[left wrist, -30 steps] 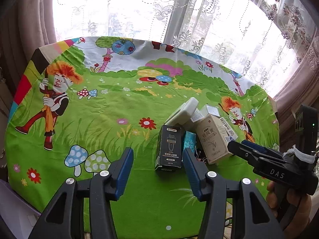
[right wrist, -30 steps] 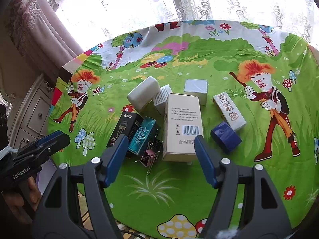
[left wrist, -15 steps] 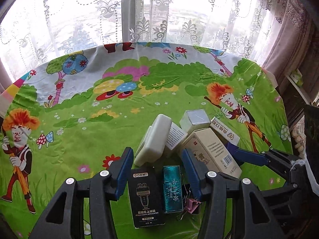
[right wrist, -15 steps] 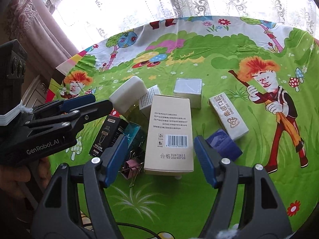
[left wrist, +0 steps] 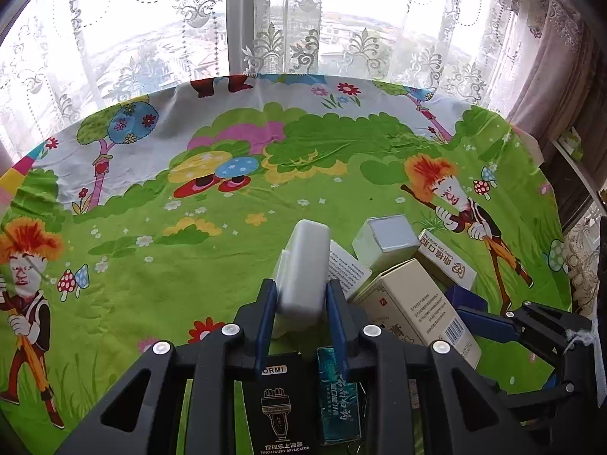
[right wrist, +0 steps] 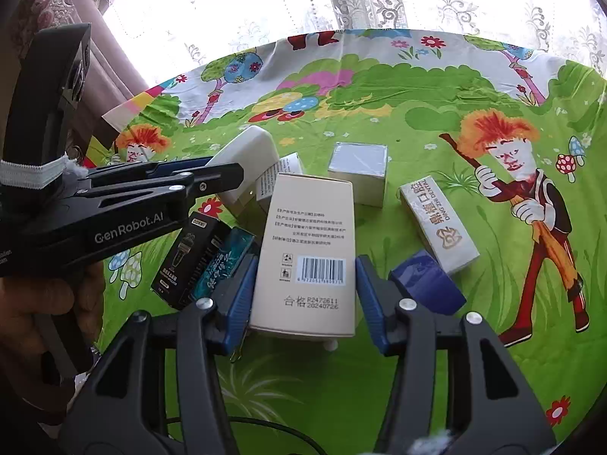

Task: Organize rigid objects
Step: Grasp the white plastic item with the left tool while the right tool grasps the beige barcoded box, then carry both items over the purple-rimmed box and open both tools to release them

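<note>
Left tool (left wrist: 299, 305) pinches the white case (left wrist: 303, 269) above boxes.

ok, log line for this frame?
left gripper: closing around white case | right gripper: open, straddling beige box | neither lifted

Left gripper (left wrist: 297, 313) with both pads pressed on a white case (left wrist: 303, 269), right gripper (right wrist: 303, 299) jaws spread wide, level, pointing forward

cartoon tablecloth (left wrist: 227, 265), lace curtains (left wrist: 303, 19)
</note>
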Tool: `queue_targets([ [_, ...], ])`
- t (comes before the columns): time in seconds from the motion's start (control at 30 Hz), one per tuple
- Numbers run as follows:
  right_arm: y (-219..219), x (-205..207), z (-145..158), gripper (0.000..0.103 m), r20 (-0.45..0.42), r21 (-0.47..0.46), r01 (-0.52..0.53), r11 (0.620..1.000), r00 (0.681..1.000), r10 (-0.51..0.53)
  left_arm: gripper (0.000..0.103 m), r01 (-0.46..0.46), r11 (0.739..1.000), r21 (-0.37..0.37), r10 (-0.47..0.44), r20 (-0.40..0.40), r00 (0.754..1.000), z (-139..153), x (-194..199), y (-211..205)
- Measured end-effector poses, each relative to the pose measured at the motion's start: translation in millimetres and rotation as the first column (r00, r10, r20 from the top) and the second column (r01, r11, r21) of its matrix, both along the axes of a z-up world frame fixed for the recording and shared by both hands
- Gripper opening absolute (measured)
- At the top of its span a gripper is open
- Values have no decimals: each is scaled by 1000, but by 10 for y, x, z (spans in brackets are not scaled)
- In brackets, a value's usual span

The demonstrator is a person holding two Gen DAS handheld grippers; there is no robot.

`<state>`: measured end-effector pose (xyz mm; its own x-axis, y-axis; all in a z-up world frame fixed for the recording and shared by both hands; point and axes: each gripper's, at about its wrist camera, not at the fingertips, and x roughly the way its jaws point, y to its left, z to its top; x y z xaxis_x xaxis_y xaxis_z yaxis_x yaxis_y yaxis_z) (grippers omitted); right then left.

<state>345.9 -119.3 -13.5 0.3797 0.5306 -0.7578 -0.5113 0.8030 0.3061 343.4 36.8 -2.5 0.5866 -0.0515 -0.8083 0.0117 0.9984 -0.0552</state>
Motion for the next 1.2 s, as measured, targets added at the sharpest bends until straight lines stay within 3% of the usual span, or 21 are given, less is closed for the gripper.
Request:
queue_targets([
  [0.1, 12, -24, 11, 56, 13, -6, -2, 1000, 1000, 2, 27, -17, 1000, -5, 17, 7, 1000, 2, -13, 45],
  [0.33, -51, -35, 80, 54, 36, 14, 26, 1000, 999, -27, 24, -135, 985, -108, 139, 30, 990, 3, -41, 384],
  [0.83, -154, -85, 198, 54, 68, 51, 67, 996, 995, -70, 24, -234, 966, -109, 241, 64, 968, 103, -221, 672],
  [1.2, -170, -280, 397, 54, 84, 62, 56, 997, 995, -61, 24, -272, 954, -123, 282, 71, 957, 294, -704, 772],
])
